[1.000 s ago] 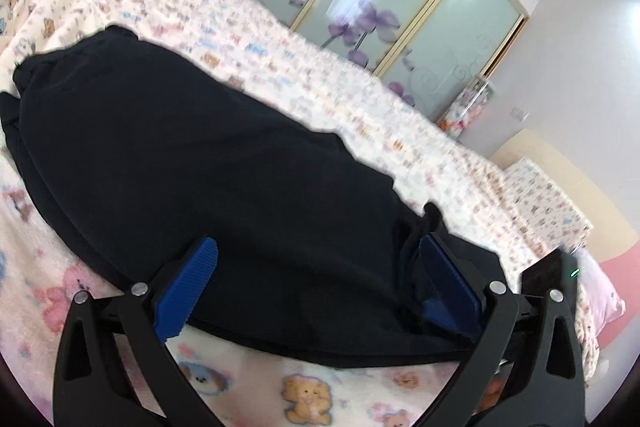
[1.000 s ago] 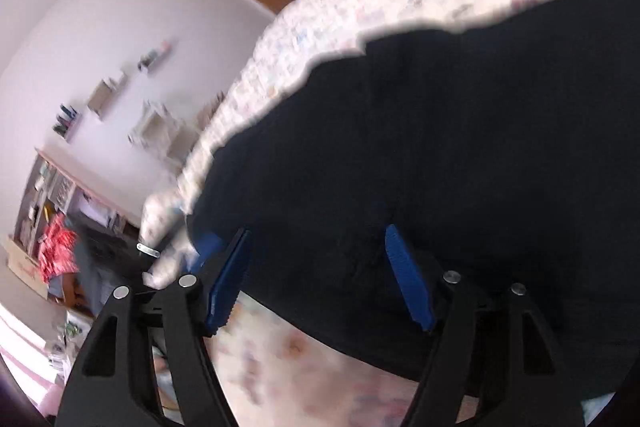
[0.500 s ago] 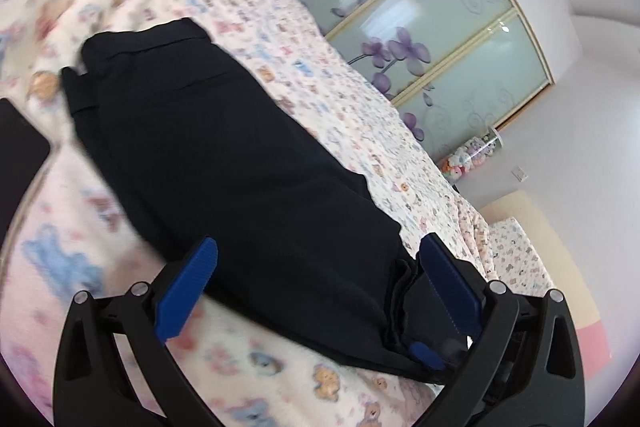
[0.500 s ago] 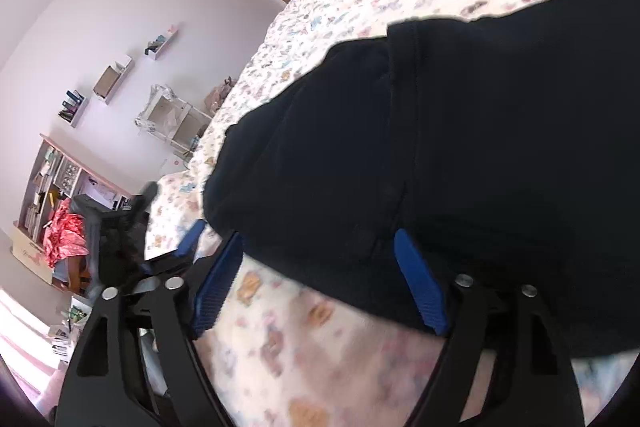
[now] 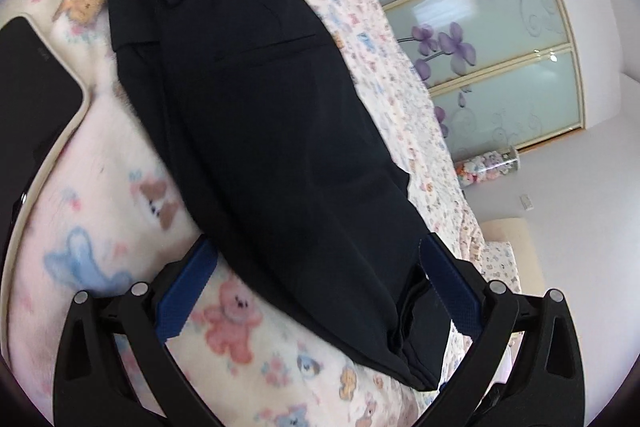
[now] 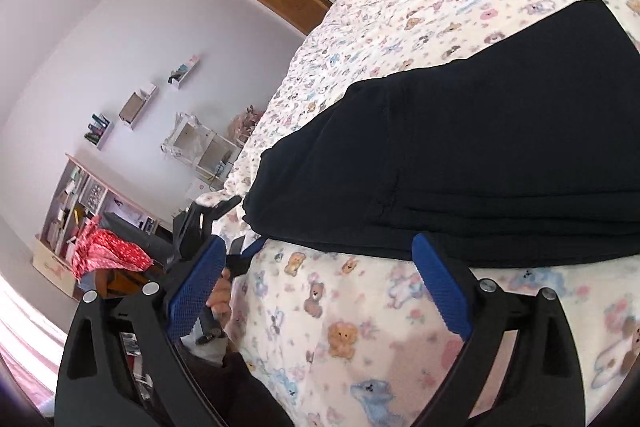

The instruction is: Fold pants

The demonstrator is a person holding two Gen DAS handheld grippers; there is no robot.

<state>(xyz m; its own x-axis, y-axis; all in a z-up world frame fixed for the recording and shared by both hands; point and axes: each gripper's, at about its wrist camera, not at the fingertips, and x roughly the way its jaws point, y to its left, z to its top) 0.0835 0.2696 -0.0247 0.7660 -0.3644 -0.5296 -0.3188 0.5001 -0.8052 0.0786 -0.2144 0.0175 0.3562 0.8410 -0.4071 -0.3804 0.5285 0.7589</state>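
Black pants (image 5: 272, 131) lie folded in a long strip on a teddy-print blanket (image 5: 100, 187), waistband and back pocket at the far end. My left gripper (image 5: 316, 247) is open at the near end. The fabric passes between its blue pads without being pinched, and a bunched fold lies against the right pad (image 5: 448, 283). In the right wrist view the pants (image 6: 480, 155) show stacked layers just beyond my right gripper (image 6: 320, 247). Its jaws are opening, with only blanket (image 6: 360, 327) between them. The left gripper (image 6: 200, 223) and a hand (image 6: 222, 293) show at the left.
A black phone in a cream case (image 5: 28, 95) lies on the blanket left of the pants. Sliding glass wardrobe doors (image 5: 500, 47) stand beyond the bed. Shelves and a desk (image 6: 80, 207) with a red cloth (image 6: 108, 251) stand past the bed's edge.
The left view has rolled and pulled back along the pants, and the phone has come into view. My right gripper's jaws have widened and it has drawn back off the fabric.
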